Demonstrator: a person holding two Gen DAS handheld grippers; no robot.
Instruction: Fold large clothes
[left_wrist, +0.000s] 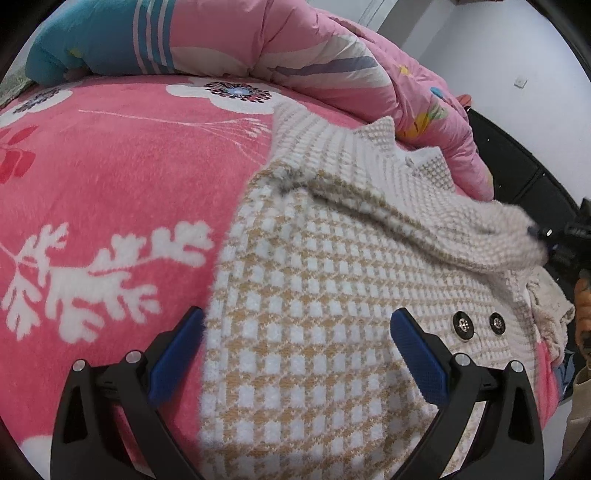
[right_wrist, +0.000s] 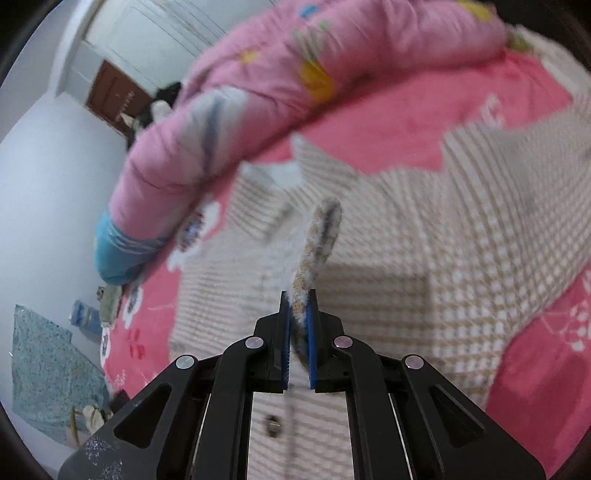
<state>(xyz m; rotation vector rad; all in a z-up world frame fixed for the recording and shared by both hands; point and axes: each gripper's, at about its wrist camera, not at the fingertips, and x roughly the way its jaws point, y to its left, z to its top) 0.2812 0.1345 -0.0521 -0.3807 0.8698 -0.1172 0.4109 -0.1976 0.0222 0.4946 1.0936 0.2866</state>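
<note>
A cream and tan checked knit cardigan (left_wrist: 325, 295) with two dark buttons (left_wrist: 463, 325) lies on a pink flowered blanket (left_wrist: 110, 177). My left gripper (left_wrist: 295, 332) is open and empty, its blue pads (left_wrist: 173, 354) spread just above the cardigan's body. My right gripper (right_wrist: 298, 314) is shut on a fold of the cardigan's edge (right_wrist: 317, 240) and holds it lifted above the rest of the garment (right_wrist: 443, 240). In the left wrist view the right gripper (left_wrist: 569, 240) shows at the far right, with a sleeve stretched up toward it.
A pink quilt (left_wrist: 332, 55) with a blue end (left_wrist: 74, 40) is bunched along the far side of the bed; it also shows in the right wrist view (right_wrist: 295, 74). A white wall, a brown door (right_wrist: 110, 96) and a floor mat (right_wrist: 48, 369) lie beyond the bed's edge.
</note>
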